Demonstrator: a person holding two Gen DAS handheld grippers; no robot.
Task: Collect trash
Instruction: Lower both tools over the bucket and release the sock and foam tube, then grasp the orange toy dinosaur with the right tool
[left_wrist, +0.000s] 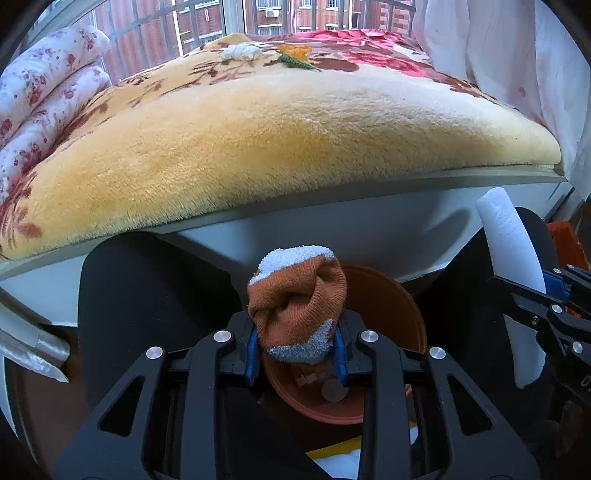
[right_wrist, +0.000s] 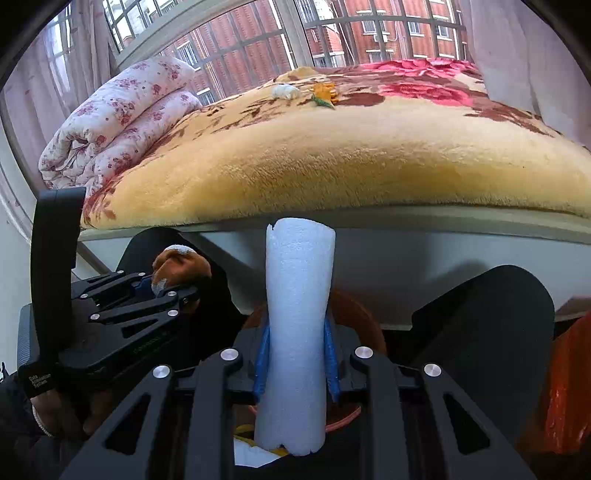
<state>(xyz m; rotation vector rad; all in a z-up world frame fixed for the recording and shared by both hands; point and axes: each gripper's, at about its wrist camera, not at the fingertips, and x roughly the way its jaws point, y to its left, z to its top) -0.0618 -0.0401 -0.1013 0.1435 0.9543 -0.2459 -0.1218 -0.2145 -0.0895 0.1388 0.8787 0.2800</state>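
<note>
My left gripper (left_wrist: 297, 345) is shut on a balled orange and white sock (left_wrist: 297, 302), held over a black-lined bin with a terracotta dish (left_wrist: 384, 317) below it. My right gripper (right_wrist: 295, 360) is shut on an upright white foam tube (right_wrist: 297, 325), also over the bin. The tube also shows at the right of the left wrist view (left_wrist: 511, 269), and the sock at the left of the right wrist view (right_wrist: 177, 264). On the far part of the bed lie a crumpled white tissue (left_wrist: 240, 51) and an orange and green scrap (left_wrist: 297, 57).
A bed with a yellow and red floral plush blanket (left_wrist: 277, 147) fills the space ahead, its white frame (left_wrist: 332, 225) just beyond the bin. A folded floral quilt (right_wrist: 118, 122) lies on its left end. An orange plastic bag (right_wrist: 569, 391) hangs at the right. Window behind.
</note>
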